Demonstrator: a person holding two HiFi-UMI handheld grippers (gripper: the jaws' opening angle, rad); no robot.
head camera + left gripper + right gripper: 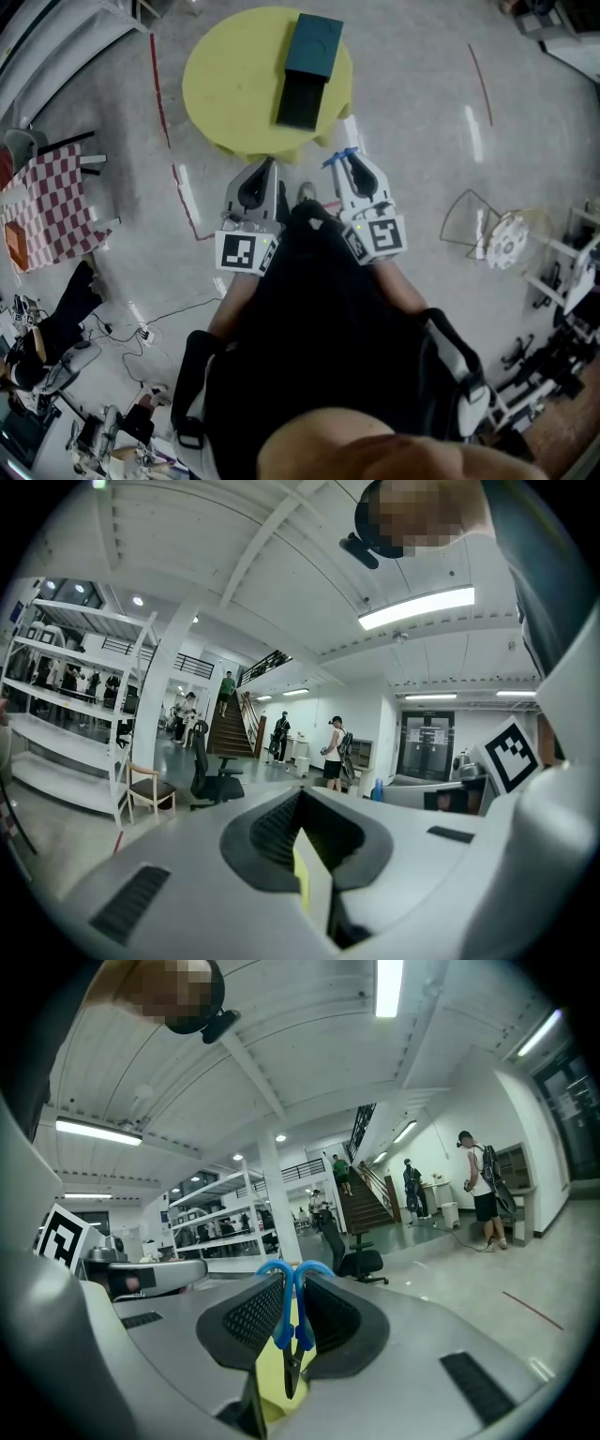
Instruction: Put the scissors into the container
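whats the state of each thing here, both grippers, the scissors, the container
left gripper: shut, nothing between its jaws
right gripper: shut on the scissors
scissors: blades closed, clamped in the jaws, blue handles poking past the tips, held off the table
container: lying on the yellow table, seemingly slid open with a darker inner part showing; scissors not in it yet

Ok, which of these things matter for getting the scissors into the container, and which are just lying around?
For the job:
scissors, clamped in the right gripper
container
yellow table under it

Lying about:
checkered cloth
white disc
office chair
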